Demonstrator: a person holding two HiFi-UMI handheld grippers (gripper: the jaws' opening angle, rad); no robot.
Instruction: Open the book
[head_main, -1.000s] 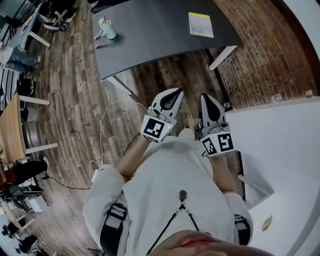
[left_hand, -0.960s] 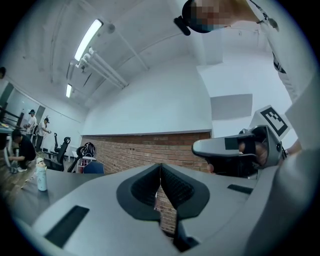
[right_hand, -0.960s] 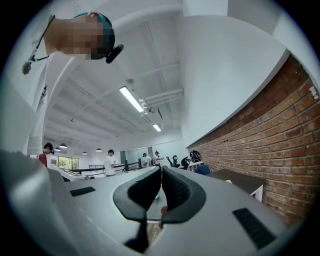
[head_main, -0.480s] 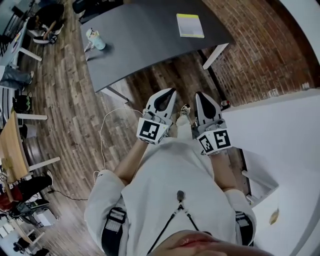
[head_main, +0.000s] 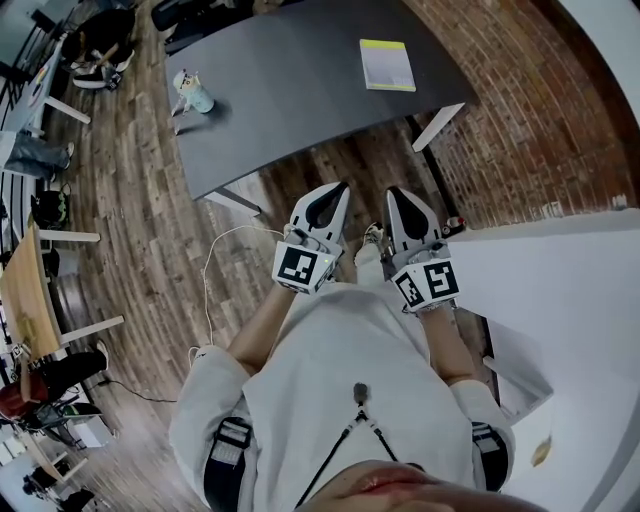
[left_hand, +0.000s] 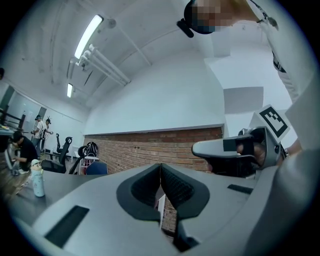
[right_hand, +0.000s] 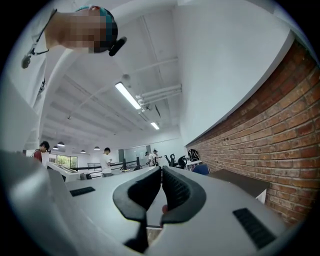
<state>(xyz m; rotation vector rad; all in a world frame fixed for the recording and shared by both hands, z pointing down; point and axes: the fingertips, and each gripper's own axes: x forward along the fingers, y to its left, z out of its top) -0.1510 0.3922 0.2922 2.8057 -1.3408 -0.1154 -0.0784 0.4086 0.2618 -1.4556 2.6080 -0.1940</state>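
Yellow-green book (head_main: 387, 65) lies flat and shut on the dark table (head_main: 290, 90). Left gripper (head_main: 338, 188) and right gripper (head_main: 396, 193) are both closed on nothing, well away from it.

Left tongs (head_main: 338, 190) and right tongs (head_main: 396, 194) side by side, jaws together.

You bring the left gripper (head_main: 338, 188) and right gripper (head_main: 399, 193) closer to the near edge of the dark grey rectangular table (head_main: 290, 90). The thin yellow-green book (head_main: 387, 64) sits lower in head view.
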